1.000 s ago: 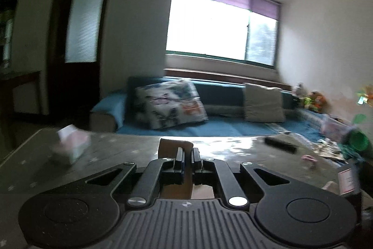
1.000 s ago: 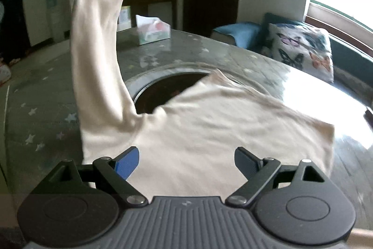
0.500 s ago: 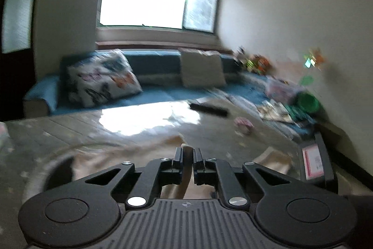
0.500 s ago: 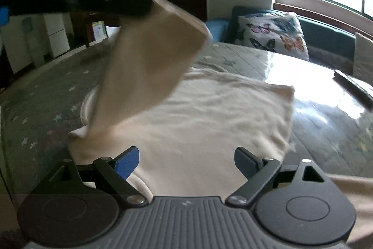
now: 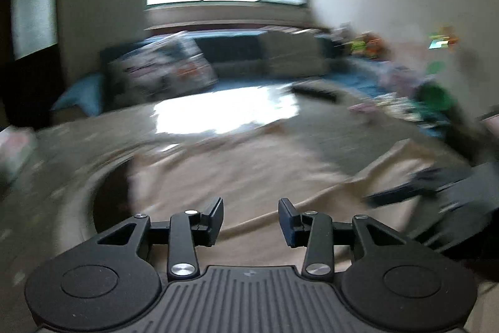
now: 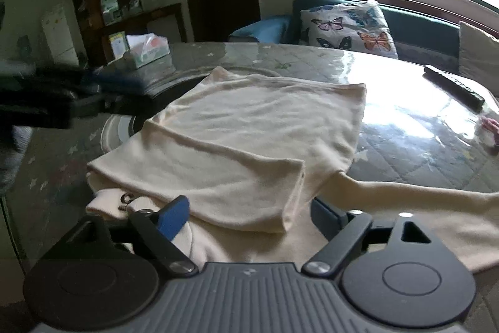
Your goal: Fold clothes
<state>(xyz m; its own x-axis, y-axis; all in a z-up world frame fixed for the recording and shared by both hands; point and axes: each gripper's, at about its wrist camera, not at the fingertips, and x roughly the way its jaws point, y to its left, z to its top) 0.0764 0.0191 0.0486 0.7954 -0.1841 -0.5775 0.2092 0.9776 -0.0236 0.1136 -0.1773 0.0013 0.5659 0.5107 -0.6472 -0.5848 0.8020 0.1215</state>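
A cream long-sleeved garment (image 6: pixel 249 127) lies flat on the round table (image 6: pixel 405 145). One sleeve (image 6: pixel 237 177) is folded across its body, the other sleeve (image 6: pixel 421 202) stretches out to the right. My right gripper (image 6: pixel 249 214) is open and empty, low over the garment's near edge. My left gripper (image 5: pixel 251 220) is open and empty above the garment (image 5: pixel 237 170) in a blurred view; it also shows in the right wrist view (image 6: pixel 103 92), at the left, blurred.
A tissue box (image 6: pixel 148 50) stands at the table's far left. A black remote (image 6: pixel 452 86) lies at the far right near a small pink object (image 6: pixel 489 127). A dark round recess (image 6: pixel 174 86) sits under the garment's far left. A sofa with cushions (image 6: pixel 349 27) is behind.
My left gripper carried the sleeve across the garment, laid it down, opened and let it go. The right gripper stayed open and shifted over the near edge.
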